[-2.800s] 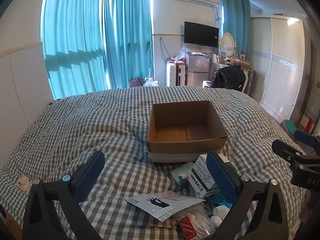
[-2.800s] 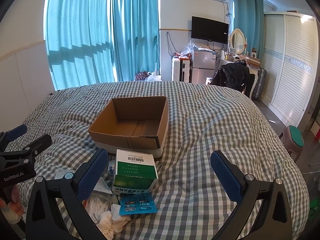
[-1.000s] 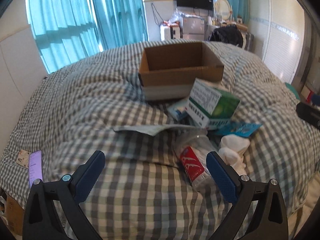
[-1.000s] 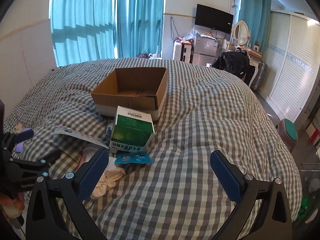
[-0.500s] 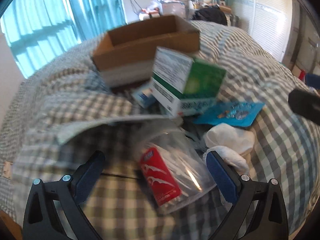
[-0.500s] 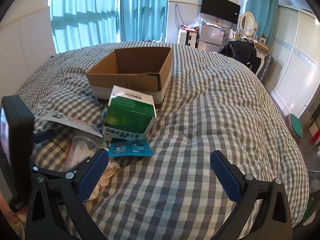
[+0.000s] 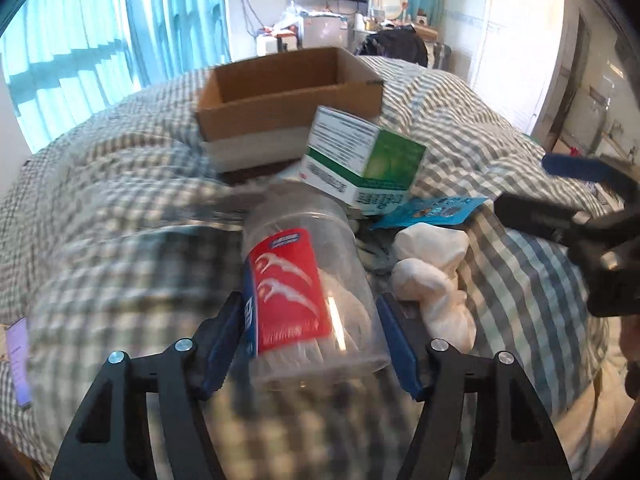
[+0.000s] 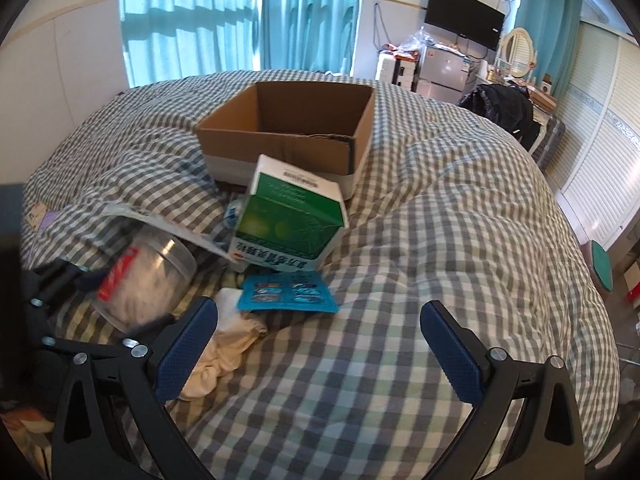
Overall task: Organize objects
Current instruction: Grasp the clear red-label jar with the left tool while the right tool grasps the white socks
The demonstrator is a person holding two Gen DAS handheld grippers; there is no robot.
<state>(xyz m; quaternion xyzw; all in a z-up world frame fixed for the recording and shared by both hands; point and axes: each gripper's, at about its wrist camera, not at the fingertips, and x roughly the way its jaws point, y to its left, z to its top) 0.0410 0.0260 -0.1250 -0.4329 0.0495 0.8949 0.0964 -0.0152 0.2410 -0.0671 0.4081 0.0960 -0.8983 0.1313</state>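
Note:
An open cardboard box (image 7: 288,92) (image 8: 288,132) sits on a checked bed. In front of it lie a green and white carton (image 7: 360,160) (image 8: 288,224), a blue blister pack (image 7: 432,210) (image 8: 286,292), white cloth (image 7: 432,276) (image 8: 224,344) and a paper sheet (image 8: 160,220). My left gripper (image 7: 310,340) is shut on a clear plastic jar with a red label (image 7: 304,292) (image 8: 140,276). My right gripper (image 8: 318,344) is open and empty above the bedcover, right of the pile; it also shows in the left wrist view (image 7: 580,196).
A phone (image 7: 18,360) lies at the bed's left edge. Teal curtains (image 8: 240,16), a TV (image 8: 464,24), a fridge (image 8: 444,72) and a white wardrobe (image 8: 600,120) stand beyond the bed. A green stool (image 8: 602,266) stands at the right.
My left gripper has moved forward and down to the pile and shut on the clear jar. My right gripper has moved closer to the carton and stayed open.

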